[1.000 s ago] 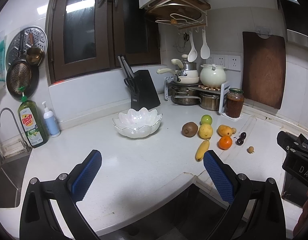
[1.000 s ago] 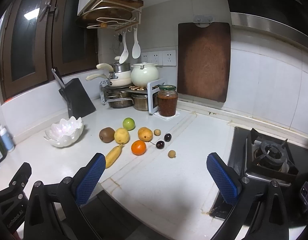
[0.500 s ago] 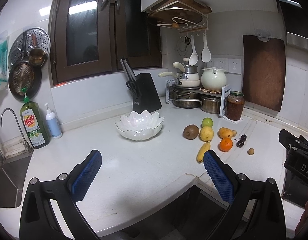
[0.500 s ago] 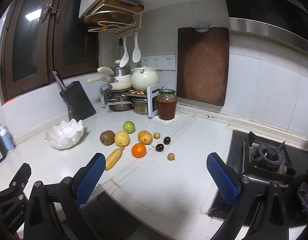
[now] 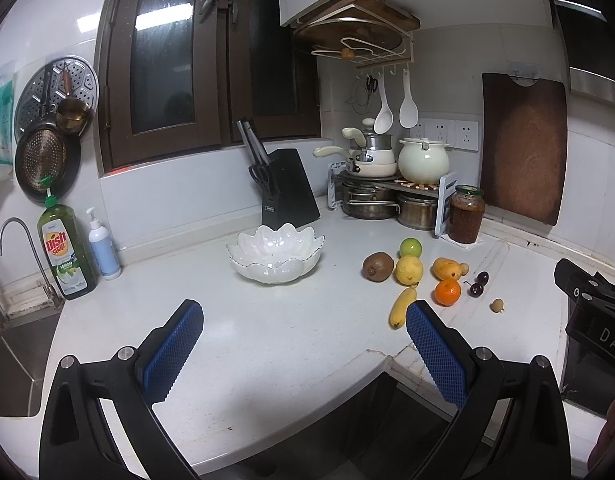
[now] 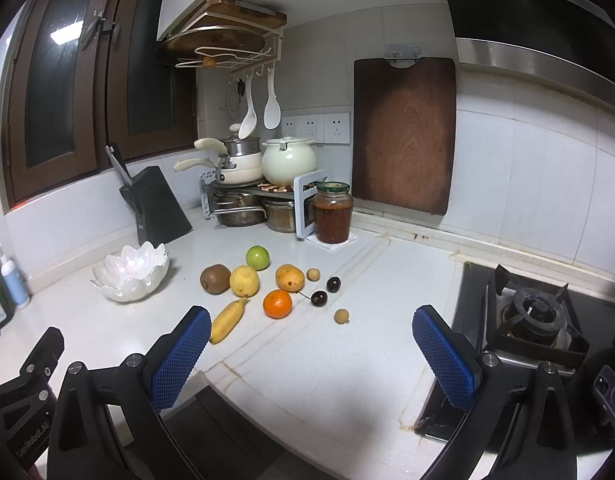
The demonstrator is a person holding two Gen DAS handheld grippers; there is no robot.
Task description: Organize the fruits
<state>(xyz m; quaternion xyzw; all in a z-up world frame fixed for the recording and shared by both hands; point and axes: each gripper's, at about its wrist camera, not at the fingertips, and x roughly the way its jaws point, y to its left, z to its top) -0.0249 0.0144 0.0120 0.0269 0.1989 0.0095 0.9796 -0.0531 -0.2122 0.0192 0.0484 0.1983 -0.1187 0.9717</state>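
we hold left gripper (image 5: 303, 340) and right gripper (image 6: 311, 344) back at counter edge, both spread wide, nothing between pads. white bowl (image 5: 275, 254) empty – our landmark. fruits loose on counter right of bowl, well apart from it: kiwi (image 6: 215, 278) nearest bowl, lemon (image 6: 244, 281) touching kiwi, lime (image 6: 257, 257) behind lemon, banana (image 6: 226, 321) nearest us, orange (image 6: 277, 303), cherries (image 6: 318, 298) and small round ones farthest from bowl. risks, we judge – round fruit rolling if nudged, cherries slipping from pads, hard drop chipping bowl rim.

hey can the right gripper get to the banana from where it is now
Probably yes. The right gripper is open and empty, and the banana lies at the near edge of the fruit, bare counter in front of it.
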